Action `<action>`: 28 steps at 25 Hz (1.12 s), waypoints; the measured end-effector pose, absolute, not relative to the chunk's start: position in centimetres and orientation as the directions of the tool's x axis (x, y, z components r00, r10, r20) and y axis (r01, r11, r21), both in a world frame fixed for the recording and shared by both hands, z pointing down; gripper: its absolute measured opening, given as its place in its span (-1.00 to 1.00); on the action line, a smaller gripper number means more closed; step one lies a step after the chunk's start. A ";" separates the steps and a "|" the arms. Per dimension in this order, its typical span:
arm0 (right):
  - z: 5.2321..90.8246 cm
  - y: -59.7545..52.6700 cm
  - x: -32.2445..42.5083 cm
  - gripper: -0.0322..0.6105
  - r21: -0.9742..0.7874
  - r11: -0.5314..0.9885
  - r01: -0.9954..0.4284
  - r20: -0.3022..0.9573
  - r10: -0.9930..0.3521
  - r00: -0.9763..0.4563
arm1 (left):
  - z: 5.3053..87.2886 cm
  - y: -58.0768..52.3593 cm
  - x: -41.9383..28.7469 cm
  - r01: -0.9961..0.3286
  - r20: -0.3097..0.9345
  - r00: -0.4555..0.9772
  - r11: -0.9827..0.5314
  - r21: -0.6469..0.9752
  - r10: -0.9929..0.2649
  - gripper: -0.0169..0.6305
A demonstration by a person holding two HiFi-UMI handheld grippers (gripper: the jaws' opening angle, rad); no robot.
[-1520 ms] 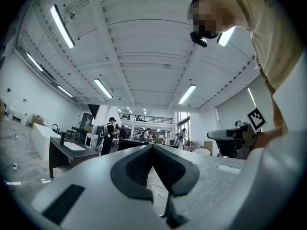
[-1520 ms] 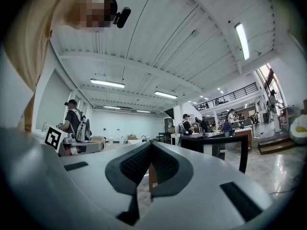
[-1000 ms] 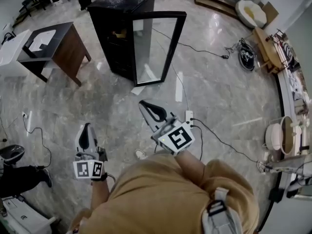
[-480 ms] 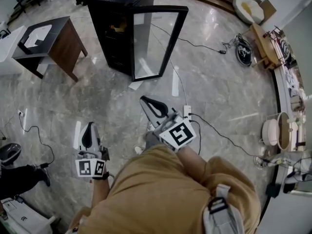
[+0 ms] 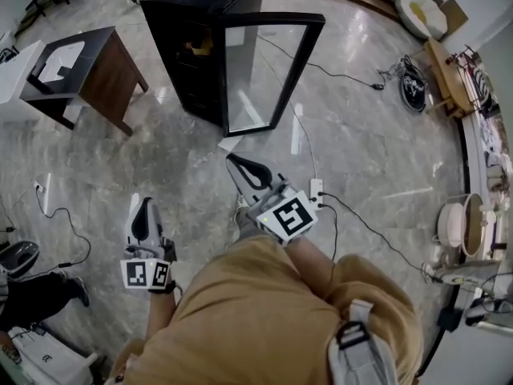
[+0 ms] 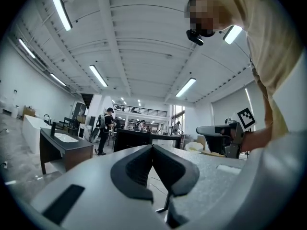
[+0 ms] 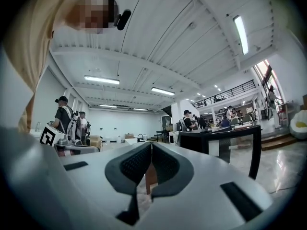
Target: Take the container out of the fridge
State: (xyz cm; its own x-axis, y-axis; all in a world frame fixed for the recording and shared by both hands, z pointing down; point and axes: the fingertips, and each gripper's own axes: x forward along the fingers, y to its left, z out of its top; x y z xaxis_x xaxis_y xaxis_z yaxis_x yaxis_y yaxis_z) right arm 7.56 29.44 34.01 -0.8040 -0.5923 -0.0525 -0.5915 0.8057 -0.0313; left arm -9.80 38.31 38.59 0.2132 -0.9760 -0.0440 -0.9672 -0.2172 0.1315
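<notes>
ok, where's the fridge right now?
Head view, top centre: the fridge stands with its glass door swung open on its right side, and the dark table is its nearest neighbour on the left.

Fridge [image 5: 186,83]: small black cabinet, upright, at top-centre of the head view. Its door [image 5: 277,22], a black frame w/ a clear glass pane, stands swung wide open, hinged at the cabinet's front corner and angled out to the right. The interior is dark. Container [image 5: 200,45]: shows only as a small yellow-orange patch in the upper part of the interior, inside the fridge. Shape & lid can't be made out.
</notes>
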 end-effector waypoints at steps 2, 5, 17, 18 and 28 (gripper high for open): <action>34.1 26.7 7.7 -0.89 -0.039 0.806 -0.591 -0.059 -0.592 -0.804 | 38.2 35.7 -9.4 -0.967 -0.043 0.221 -0.224 0.118 -0.974 -0.95; 33.7 22.3 7.0 -0.89 -0.030 0.816 -0.577 -0.062 -0.577 -0.814 | 37.2 30.9 -9.6 -0.969 -0.045 0.220 -0.224 0.104 -0.974 -0.95; 32.5 7.4 8.4 -0.89 -0.044 0.849 -0.526 -0.065 -0.528 -0.847 | 36.3 13.8 -5.6 -0.963 -0.034 0.242 -0.245 0.110 -0.970 -0.95; 32.1 6.4 8.6 -0.89 -0.044 0.851 -0.524 -0.071 -0.525 -0.848 | 35.9 12.6 -4.9 -0.962 -0.037 0.251 -0.254 0.102 -0.967 -0.95; 34.4 -0.3 7.1 -0.89 -0.089 0.874 -0.478 -0.064 -0.484 -0.873 | 36.7 6.1 -5.3 -0.970 -0.037 0.228 -0.230 0.083 -0.973 -0.95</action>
State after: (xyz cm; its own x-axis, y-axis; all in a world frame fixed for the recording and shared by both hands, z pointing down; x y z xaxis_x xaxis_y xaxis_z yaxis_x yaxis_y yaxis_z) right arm 7.07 -0.26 34.38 -0.8730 -0.4836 -0.0639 -0.4777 0.8740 -0.0889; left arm -5.34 6.12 36.72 0.2277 -0.9730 -0.0373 -0.9696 -0.2301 0.0833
